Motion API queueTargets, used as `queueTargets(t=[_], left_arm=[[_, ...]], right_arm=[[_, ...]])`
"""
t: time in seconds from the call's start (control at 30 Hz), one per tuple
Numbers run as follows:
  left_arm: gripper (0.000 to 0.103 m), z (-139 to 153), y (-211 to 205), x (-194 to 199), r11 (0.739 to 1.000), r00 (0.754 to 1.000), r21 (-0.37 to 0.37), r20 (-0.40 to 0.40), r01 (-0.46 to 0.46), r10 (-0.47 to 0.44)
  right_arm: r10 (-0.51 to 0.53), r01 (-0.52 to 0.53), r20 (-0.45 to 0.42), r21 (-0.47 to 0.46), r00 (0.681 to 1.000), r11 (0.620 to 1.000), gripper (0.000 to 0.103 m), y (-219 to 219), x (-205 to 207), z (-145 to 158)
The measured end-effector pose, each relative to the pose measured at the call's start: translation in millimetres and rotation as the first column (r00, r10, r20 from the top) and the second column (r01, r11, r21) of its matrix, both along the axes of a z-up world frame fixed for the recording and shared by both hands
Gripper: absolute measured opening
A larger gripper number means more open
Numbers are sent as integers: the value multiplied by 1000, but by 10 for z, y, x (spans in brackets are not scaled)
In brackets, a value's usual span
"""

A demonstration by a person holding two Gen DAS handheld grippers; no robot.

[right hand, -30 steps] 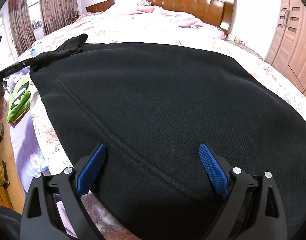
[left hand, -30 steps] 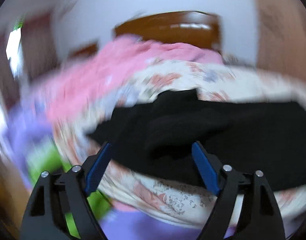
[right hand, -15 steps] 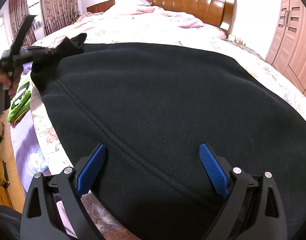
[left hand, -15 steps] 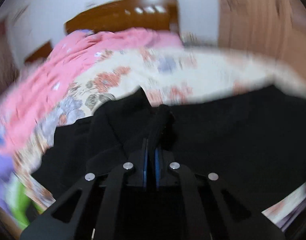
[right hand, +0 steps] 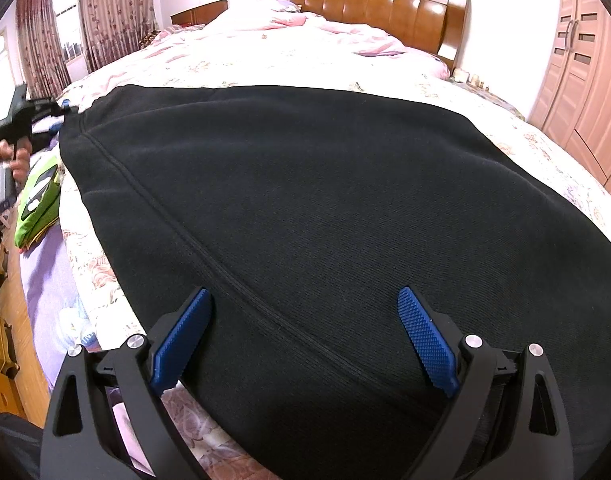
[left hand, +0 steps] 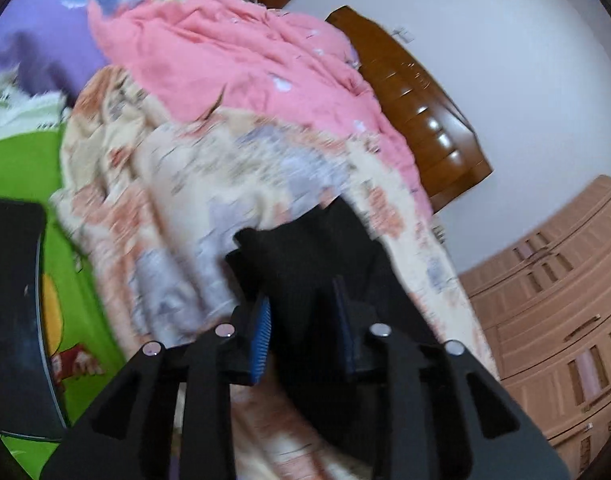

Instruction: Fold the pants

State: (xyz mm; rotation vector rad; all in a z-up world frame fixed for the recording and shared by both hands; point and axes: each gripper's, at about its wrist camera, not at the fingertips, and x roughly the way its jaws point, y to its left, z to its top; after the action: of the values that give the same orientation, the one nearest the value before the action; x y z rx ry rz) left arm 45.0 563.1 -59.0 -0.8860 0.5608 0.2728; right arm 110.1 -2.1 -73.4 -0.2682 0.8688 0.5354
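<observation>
Black pants [right hand: 325, 200] lie spread flat across the floral bedspread [right hand: 265, 64], a seam running diagonally. My right gripper [right hand: 305, 320] is open and hovers just over the near end of the pants. My left gripper [left hand: 303, 312] has its blue pads [left hand: 261, 332] a little apart with a bunched black corner of the pants [left hand: 301, 264] between them, pulled over the bed's edge. In the right wrist view the left gripper [right hand: 37, 114] sits at the far left corner of the pants, held by a hand.
A pink quilt [left hand: 233, 52] is heaped toward the wooden headboard [right hand: 361, 4]. A wardrobe [right hand: 585, 80] stands at the right. Green and purple bedding [right hand: 37, 196] hangs off the bed's left side over a wooden floor. Curtains [right hand: 105, 12] cover the windows.
My left gripper closed on the pants' far corner, then pulled it left off the bed's edge and tilted, flattening the bunched fabric. The jaws now stand slightly parted. My right gripper stayed still.
</observation>
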Motion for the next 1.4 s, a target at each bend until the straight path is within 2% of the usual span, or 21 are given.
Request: queueTargets(t=[0.03,0.1,0.17,0.23,0.27,0.3,0.37,0.47,0.53,0.6,0.7,0.77,0.8,0.87,0.9,1.03,1.1,1.2,1.27,1.37,1.4], left_arm=[[32,-12,-23,-29,1000,1000,3,3,-4,4],[45,52,-57,-127,998,999,35,-2,-51,51],[53,249,-219,-237,980,992,153,20,-123,122],[68,501,-536,-246,953,993,280,49,-115,105],[75,565,-652,-186,947,997,313,47,-73,62],[75,653,-888,-26,925,999,378,10,33,-39],[76,710,-1167,195,877,990,458,-56,143,-132],[81,629,-1554,694,788,940,513,-217,339,-263],[81,542,-1659,951,761,920,522,-286,384,-268],[80,435,-1676,1178,758,898,496,-344,422,-274],[80,371,-1743,1335,746,879,498,-406,442,-250],[80,259,-1718,1408,737,853,480,-455,476,-256],[80,159,-1724,1462,723,833,472,-486,504,-263],[80,28,-1728,1521,698,807,478,-534,533,-251],[82,-23,-1713,1588,687,807,487,-534,539,-253],[84,3,-1585,1886,714,813,470,-531,519,-241],[91,-18,-1526,2033,723,807,461,-546,515,-227],[98,-85,-1512,2160,707,806,493,-560,508,-188],[100,-102,-1569,2190,683,807,525,-568,507,-162],[102,-62,-1565,2165,685,820,541,-553,488,-147],[100,59,-1581,2089,685,838,562,-529,463,-133]], right_arm=[[0,0,0,0,1000,1000,91,-1,0,1],[-1,1,-2,-1,1000,1000,91,0,1,2],[-4,4,-5,-4,1000,1000,91,9,-6,7],[-15,15,-20,-20,1000,1000,90,35,-10,43],[-14,13,-24,-33,1000,999,90,52,9,77],[-6,6,-16,-48,1000,999,90,77,18,126],[10,-8,29,-68,1000,998,90,113,41,277],[-3,7,67,-64,998,998,91,159,259,523],[16,-13,36,-65,999,998,91,251,494,572],[12,-11,18,-79,1000,997,91,345,698,541],[18,-18,-2,-87,1000,996,91,450,858,439],[13,-15,-15,-144,1000,989,91,510,960,265],[-1,-6,-37,-169,999,986,91,516,1013,159],[-26,21,-70,-71,997,997,95,391,1094,83],[-23,19,-75,-59,997,998,95,354,1110,90],[-22,18,-64,-70,998,997,96,354,1054,89],[-24,20,-61,-65,998,998,96,342,1051,86],[-27,23,-55,-71,998,997,97,348,1039,85],[-29,25,-58,-70,998,997,98,360,1097,72],[-34,28,-65,-85,997,996,98,371,1110,97],[-45,38,-63,-101,997,994,98,359,1078,135]])
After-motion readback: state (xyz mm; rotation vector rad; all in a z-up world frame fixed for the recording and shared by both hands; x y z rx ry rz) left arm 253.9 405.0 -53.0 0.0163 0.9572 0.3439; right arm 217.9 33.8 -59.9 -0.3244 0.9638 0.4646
